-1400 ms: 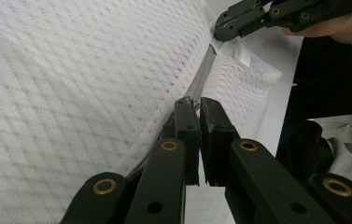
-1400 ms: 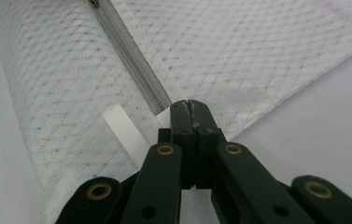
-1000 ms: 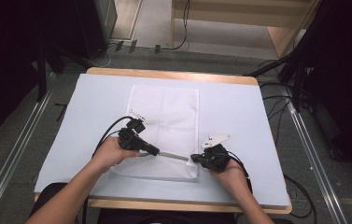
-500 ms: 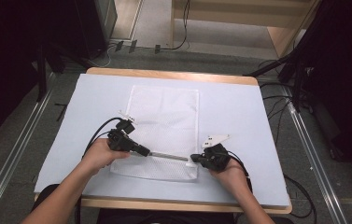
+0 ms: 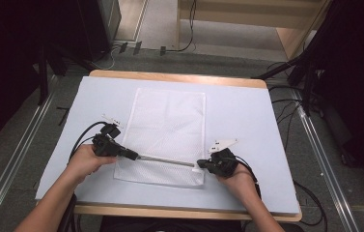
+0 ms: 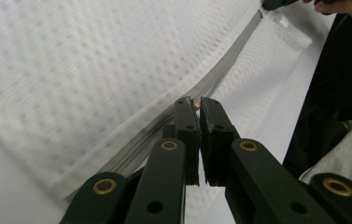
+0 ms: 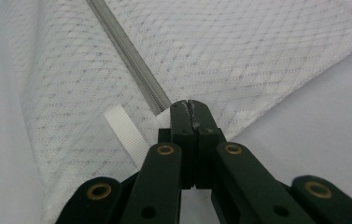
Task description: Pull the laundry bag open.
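A white mesh bag [image 5: 167, 121] lies flat on the pale table cover [image 5: 247, 121]. A grey zipper [image 5: 165, 160] runs across the bag near its front end. My left gripper [image 5: 133, 155] is at the zipper's left end, near the bag's left edge. Its jaws [image 6: 196, 103] are shut on the small brass zipper pull, and the grey zipper [image 6: 229, 56] stretches away from it. My right gripper [image 5: 200, 165] is at the zipper's right end. It [image 7: 188, 105] is shut on the bag's mesh edge beside the zipper [image 7: 127, 56] and a white ribbon loop [image 7: 127, 133].
The table has a wooden rim [image 5: 179, 77] at the far side. Black cables [image 5: 80, 140] trail from both grippers. Metal rails [image 5: 10, 169] run along the floor on either side, and a wooden shelf [image 5: 286, 29] stands behind the table.
My left gripper has slid to the left along the zipper, from mid-bag to the bag's left edge. The right gripper has stayed where it was.
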